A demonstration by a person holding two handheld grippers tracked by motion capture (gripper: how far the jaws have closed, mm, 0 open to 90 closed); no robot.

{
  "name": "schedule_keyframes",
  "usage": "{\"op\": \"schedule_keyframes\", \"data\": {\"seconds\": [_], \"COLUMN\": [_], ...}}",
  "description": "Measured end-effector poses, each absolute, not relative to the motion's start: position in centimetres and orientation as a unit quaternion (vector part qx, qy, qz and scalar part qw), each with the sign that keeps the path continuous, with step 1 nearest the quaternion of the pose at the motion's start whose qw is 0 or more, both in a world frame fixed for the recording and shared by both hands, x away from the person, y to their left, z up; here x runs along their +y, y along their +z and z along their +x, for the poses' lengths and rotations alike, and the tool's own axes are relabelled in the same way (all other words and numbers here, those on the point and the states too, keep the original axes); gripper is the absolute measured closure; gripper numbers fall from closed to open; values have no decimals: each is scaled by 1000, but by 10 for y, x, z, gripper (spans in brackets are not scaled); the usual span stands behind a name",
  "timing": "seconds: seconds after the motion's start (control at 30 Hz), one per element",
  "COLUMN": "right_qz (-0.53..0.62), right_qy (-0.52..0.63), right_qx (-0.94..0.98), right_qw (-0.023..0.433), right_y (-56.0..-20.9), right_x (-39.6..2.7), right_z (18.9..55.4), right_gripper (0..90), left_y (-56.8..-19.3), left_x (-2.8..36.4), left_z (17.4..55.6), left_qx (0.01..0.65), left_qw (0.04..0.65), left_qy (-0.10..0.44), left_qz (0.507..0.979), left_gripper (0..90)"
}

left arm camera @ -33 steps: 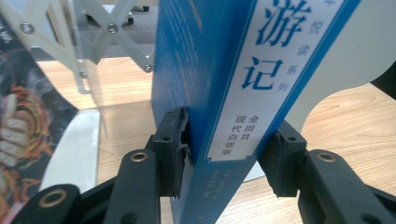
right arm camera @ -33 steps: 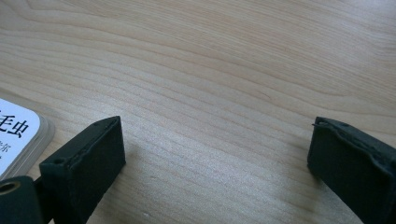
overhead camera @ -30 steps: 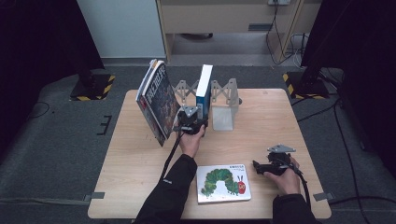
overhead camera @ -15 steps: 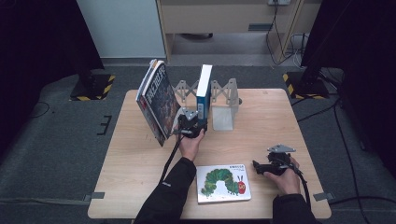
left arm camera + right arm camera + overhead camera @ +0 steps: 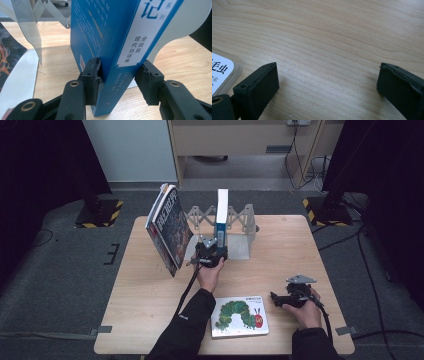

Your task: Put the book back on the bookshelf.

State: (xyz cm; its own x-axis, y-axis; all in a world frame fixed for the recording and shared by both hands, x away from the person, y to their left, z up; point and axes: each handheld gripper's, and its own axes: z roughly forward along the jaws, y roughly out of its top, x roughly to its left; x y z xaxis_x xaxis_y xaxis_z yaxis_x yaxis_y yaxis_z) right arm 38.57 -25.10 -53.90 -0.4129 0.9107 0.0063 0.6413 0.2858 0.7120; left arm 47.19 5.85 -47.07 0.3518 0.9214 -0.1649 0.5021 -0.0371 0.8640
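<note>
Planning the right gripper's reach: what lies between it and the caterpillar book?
Bare tabletop only: in the right gripper view, wood runs between the open right gripper and the caterpillar book corner.

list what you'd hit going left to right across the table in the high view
dark-covered book leaning at the left → left tool clamped on the upright blue book → caterpillar picture book lying flat near the front edge → right tool, jaws open, resting on the table
</note>
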Motion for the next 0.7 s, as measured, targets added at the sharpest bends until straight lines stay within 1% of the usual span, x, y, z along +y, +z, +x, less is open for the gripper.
{"op": "schedule_keyframes", "data": {"seconds": [0.13,0.3,0.7], "right_qz": [501,501,505], "right_qy": [326,326,323], "right_qx": [775,775,773], "right_qw": [206,207,206], "right_y": [-539,-539,-539], "right_x": [-251,-251,-251], "right_z": [386,386,386], "right_gripper": [41,41,23], "left_y": [-471,-468,-449], "left_x": [60,64,93], "left_z": [470,463,422], "left_qx": [517,496,442], "left_qw": [467,468,482], "left_qy": [224,226,200], "left_qz": [681,696,730], "left_gripper": [521,477,417]}}
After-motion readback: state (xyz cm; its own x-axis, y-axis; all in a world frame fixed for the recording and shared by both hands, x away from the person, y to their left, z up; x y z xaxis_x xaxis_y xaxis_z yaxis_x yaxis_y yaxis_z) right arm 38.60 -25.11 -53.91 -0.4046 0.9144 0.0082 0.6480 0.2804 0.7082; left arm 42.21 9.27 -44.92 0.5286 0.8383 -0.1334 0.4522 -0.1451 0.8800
